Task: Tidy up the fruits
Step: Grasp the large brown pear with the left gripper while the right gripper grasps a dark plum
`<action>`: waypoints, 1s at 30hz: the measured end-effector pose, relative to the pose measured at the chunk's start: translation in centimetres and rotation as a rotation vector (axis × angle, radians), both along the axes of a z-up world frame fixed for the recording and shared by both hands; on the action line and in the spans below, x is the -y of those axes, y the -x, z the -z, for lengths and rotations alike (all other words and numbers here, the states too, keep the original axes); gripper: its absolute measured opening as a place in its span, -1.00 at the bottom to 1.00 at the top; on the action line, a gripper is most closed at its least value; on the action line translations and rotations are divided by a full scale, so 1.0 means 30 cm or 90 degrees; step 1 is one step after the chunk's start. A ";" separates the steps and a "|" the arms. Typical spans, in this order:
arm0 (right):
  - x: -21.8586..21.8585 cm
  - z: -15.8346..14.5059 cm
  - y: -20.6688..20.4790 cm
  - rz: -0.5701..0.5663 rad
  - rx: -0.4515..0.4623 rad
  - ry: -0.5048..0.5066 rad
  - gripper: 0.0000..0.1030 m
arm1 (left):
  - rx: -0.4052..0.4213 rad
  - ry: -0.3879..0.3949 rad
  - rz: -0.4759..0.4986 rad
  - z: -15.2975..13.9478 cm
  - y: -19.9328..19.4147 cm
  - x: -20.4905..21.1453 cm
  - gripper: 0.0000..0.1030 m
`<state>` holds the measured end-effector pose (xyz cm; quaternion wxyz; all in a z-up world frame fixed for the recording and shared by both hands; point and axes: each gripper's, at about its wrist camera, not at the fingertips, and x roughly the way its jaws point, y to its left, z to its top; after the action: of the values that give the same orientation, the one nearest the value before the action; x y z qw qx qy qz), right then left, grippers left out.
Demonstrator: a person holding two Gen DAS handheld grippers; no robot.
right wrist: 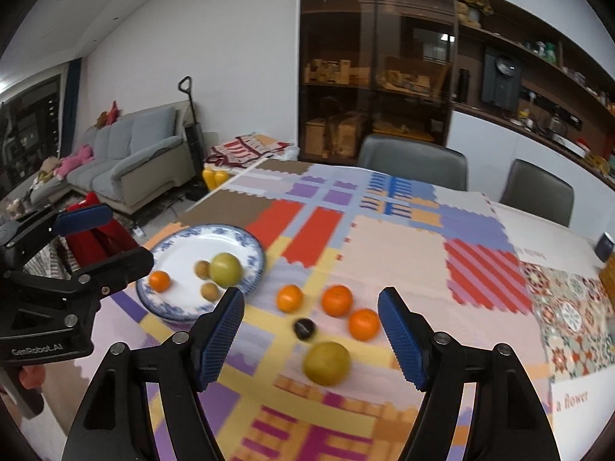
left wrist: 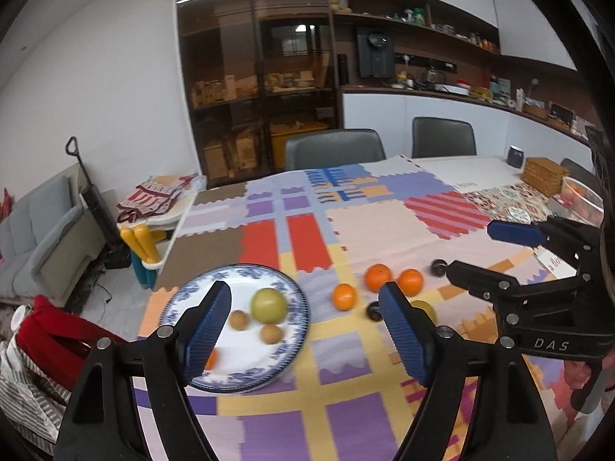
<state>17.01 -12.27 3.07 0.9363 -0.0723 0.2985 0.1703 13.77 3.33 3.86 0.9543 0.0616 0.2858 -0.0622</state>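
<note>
A blue-and-white plate (left wrist: 296, 299) (right wrist: 250, 246) holds a green round fruit (left wrist: 269, 304) (right wrist: 225, 269), two small brown fruits (left wrist: 239, 319) and one orange (right wrist: 159, 281). On the patchwork cloth to its right lie three oranges (left wrist: 378, 277) (right wrist: 337, 300), a dark fruit (right wrist: 305, 328) and a second green fruit (right wrist: 326, 363). My left gripper (left wrist: 307, 330) (right wrist: 130, 236) hovers open over the plate's right side with nothing in it. My right gripper (right wrist: 311, 334) (left wrist: 471, 249) hovers open above the loose fruits, also holding nothing.
Two grey chairs (left wrist: 334, 148) stand at the table's far side. A navy mug (left wrist: 515, 155), a wicker stack (left wrist: 546, 176) and a clear basket of oranges (left wrist: 580, 196) sit at the far right. The table's left edge drops toward a sofa (right wrist: 130, 153).
</note>
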 end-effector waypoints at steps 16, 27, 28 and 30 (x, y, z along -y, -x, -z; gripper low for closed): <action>0.258 0.100 -0.038 0.013 -0.027 0.040 0.41 | -0.074 0.019 0.040 0.161 -0.052 0.263 0.53; 0.327 0.206 -0.151 -0.025 -0.064 0.055 0.41 | -0.142 0.038 0.049 0.297 -0.148 0.339 0.52; 0.329 0.221 -0.169 -0.028 -0.071 0.060 0.41 | -0.144 0.043 0.048 0.304 -0.152 0.340 0.52; 0.328 0.244 -0.192 -0.031 -0.081 0.064 0.41 | -0.152 0.047 0.042 0.322 -0.169 0.346 0.52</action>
<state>22.76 -22.13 -4.26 0.9062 -0.1159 0.3635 0.1824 18.84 -7.06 -5.79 0.9124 0.0279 0.3928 -0.1112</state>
